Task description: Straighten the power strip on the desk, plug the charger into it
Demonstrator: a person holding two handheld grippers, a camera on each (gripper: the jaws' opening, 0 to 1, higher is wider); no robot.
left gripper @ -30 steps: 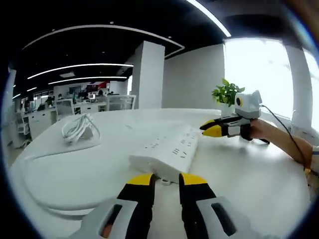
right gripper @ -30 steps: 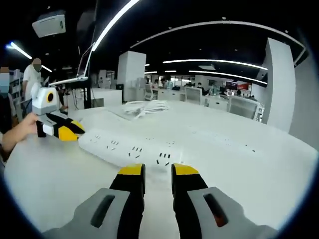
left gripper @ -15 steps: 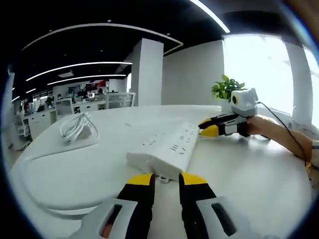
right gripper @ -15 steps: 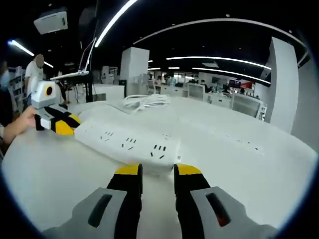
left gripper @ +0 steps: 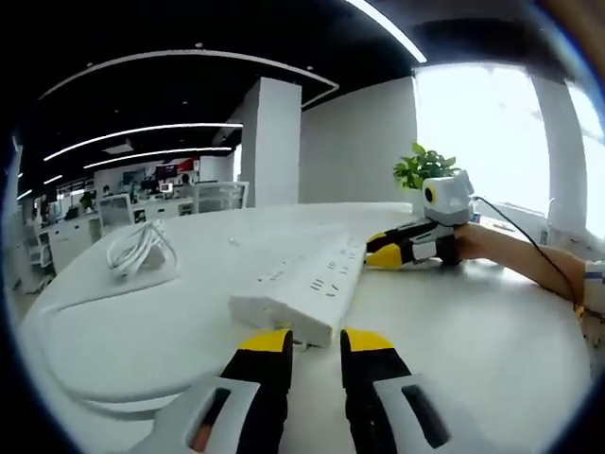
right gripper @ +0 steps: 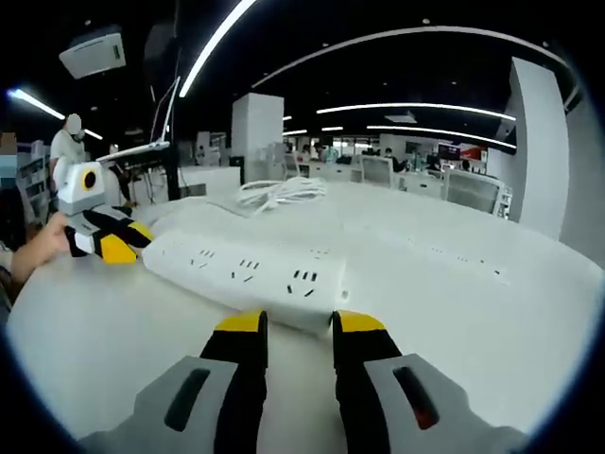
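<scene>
A long white power strip lies flat on the round white table, running away from me. My left gripper is right at the strip's near end, jaws nearly together with nothing between them. My right gripper comes in from the right, its tips against the far end. In the right gripper view the power strip lies crosswise, just ahead of my right gripper, whose jaws are also close together and empty. My left gripper is at the strip's other end. The white charger with its coiled cable rests farther left.
The strip's white cord loops along the table's left edge. A potted plant stands at the back by the window. The charger cable coil lies beyond the strip. A person stands far off to the left.
The strip's ends now lie closer to both grippers and the strip has turned slightly. In the left gripper view my right gripper has slid left against the far end.
</scene>
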